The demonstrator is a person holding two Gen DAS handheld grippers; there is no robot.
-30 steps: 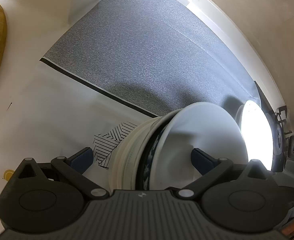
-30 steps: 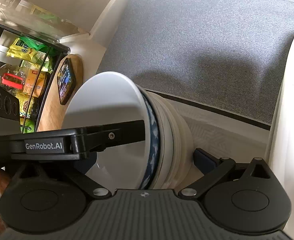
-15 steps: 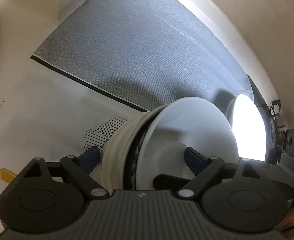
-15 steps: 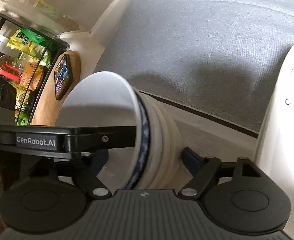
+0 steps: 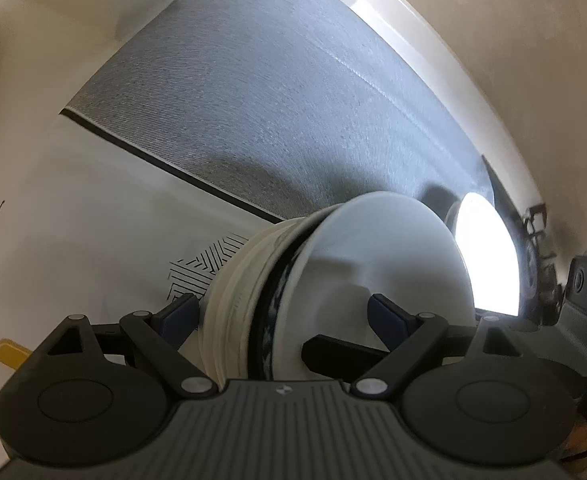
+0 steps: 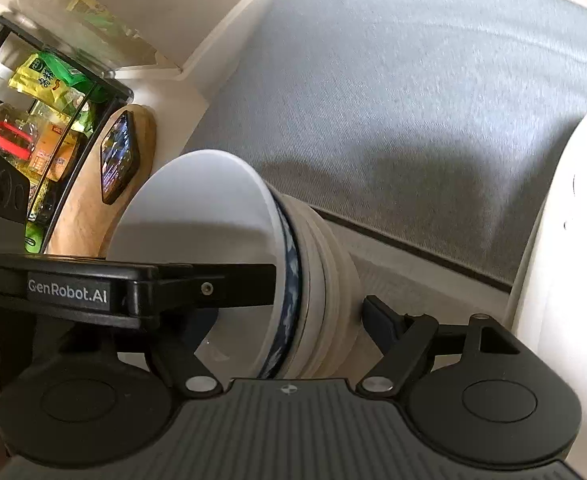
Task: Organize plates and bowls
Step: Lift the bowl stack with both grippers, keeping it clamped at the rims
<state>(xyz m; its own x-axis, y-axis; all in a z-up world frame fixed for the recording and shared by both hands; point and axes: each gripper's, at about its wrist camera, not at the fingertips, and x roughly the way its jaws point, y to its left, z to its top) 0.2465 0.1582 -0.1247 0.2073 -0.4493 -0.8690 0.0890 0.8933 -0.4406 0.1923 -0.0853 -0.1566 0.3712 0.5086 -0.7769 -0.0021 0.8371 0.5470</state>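
A stack of nested white bowls (image 5: 333, 280), one with a blue-patterned rim, is held between both grippers. My left gripper (image 5: 285, 316) straddles the stack's rim, one finger outside, one inside the top bowl. My right gripper (image 6: 289, 316) straddles the same stack (image 6: 285, 280) from the opposite side. The left gripper's finger (image 6: 213, 284) crosses the bowl's inside in the right wrist view. Both sets of jaws are closed on the stack's wall.
A grey mat (image 5: 273, 100) covers the white counter (image 5: 73, 220) beyond the stack. A bright white plate (image 5: 485, 256) stands at the right. A wooden board with a phone (image 6: 119, 156) and a black wire rack of food packets (image 6: 45, 120) are at the left. A white appliance (image 6: 573, 240) is at the right.
The bowl stack, held by both grippers, has shifted slightly toward the grey mat; the views have drifted a little. The grips are unchanged.
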